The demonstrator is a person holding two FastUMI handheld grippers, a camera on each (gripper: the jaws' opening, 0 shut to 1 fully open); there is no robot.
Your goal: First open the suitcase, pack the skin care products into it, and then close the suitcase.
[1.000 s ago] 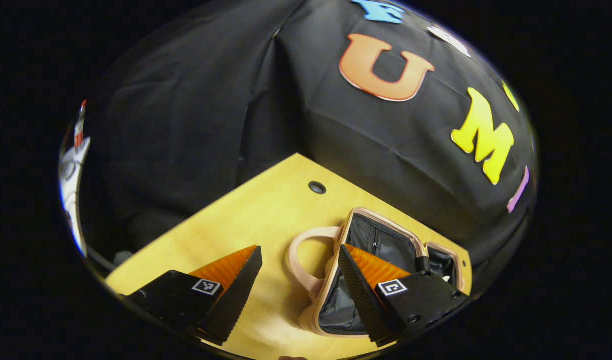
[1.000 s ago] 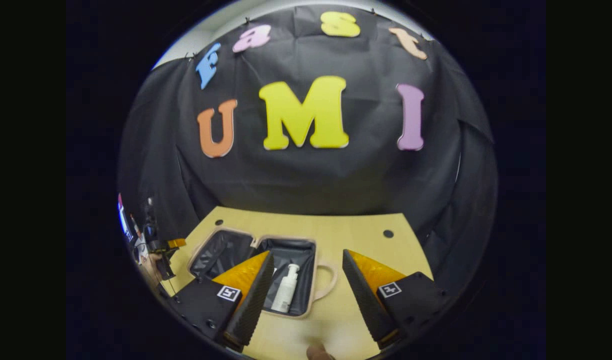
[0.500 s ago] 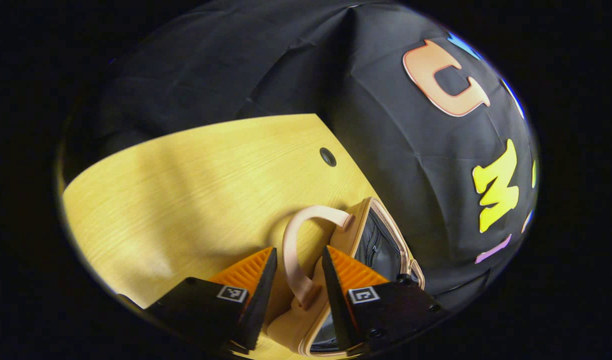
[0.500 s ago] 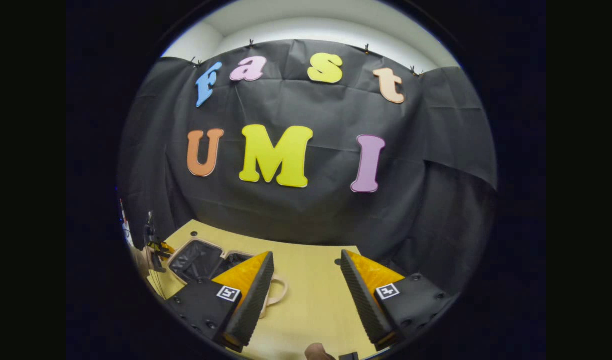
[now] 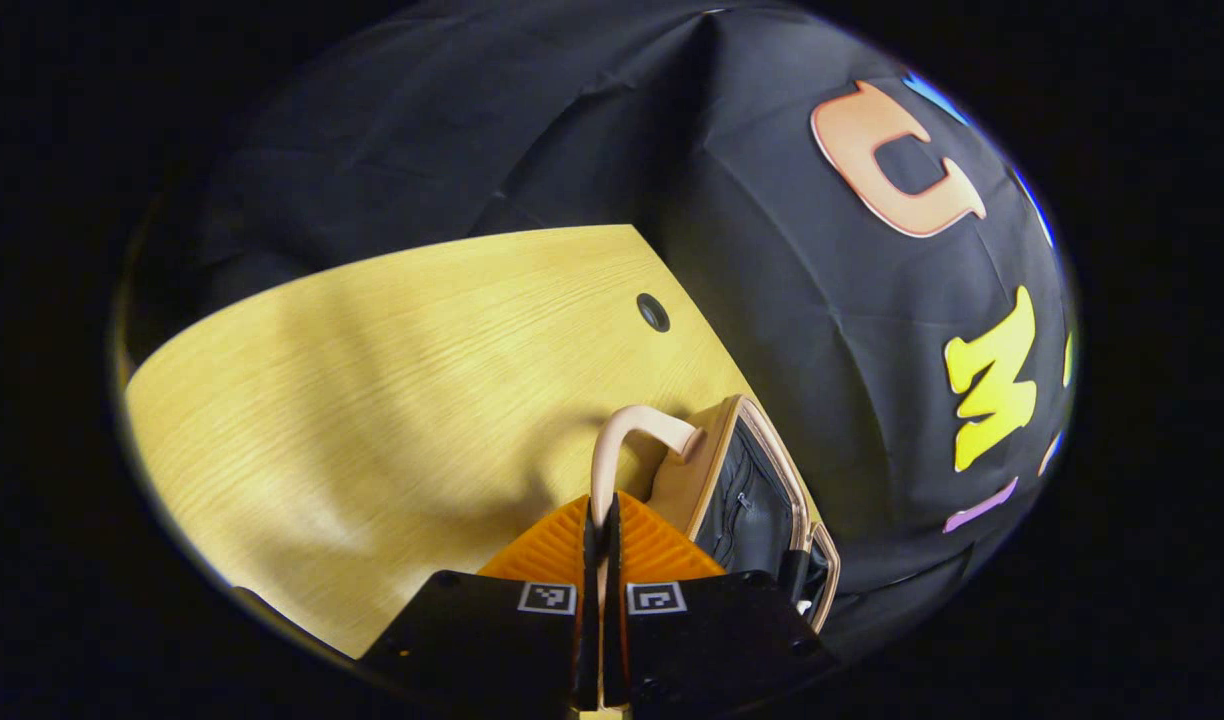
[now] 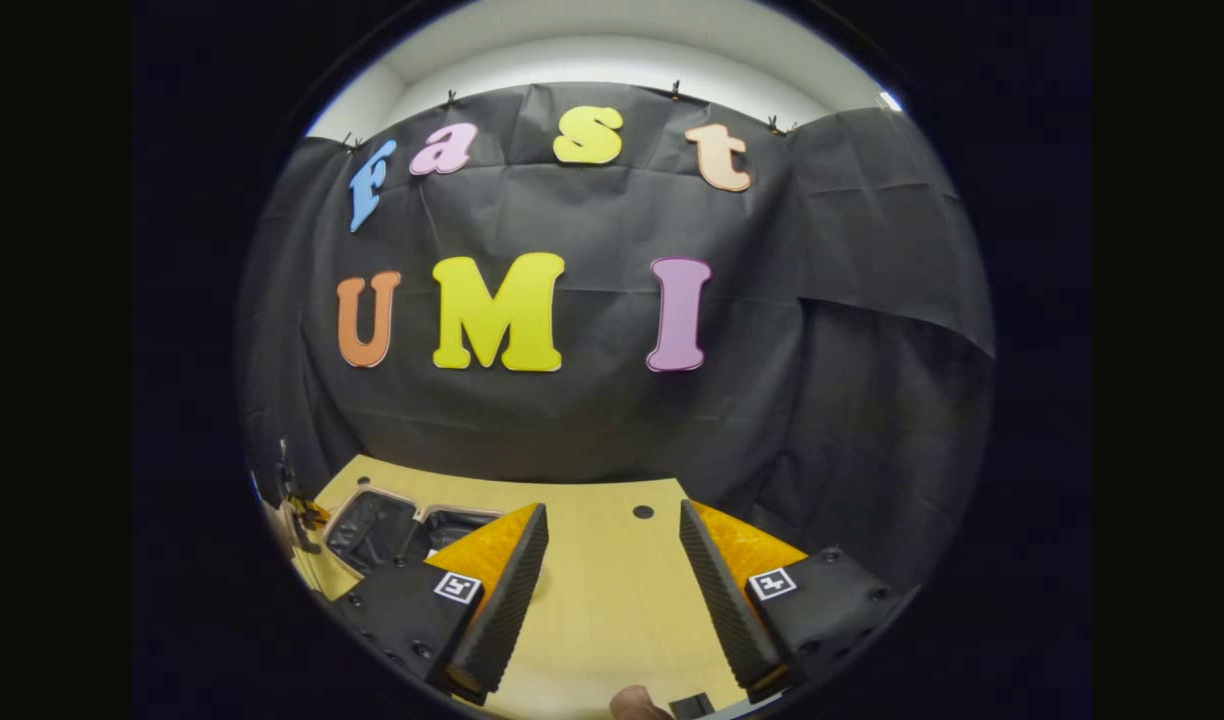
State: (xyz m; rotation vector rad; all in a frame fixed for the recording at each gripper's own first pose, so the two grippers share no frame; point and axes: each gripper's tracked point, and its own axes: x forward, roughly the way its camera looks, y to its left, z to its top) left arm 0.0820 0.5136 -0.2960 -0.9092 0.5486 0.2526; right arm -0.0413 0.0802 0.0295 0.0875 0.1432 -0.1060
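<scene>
Left claw [image 5: 600, 520] clenched on the suitcase handle [image 5: 622, 440], hiding its lower end; right claw [image 6: 612, 560] released.

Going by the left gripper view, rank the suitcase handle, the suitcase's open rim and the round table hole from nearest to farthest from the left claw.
1. Suitcase handle: pinched between the left claw fingers.
2. Suitcase rim: just right of the claw.
3. Table hole: farther ahead, near the table's back edge.

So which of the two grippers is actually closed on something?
The left gripper: its fingers pinch the suitcase handle. The right gripper hangs open over the table.
</scene>
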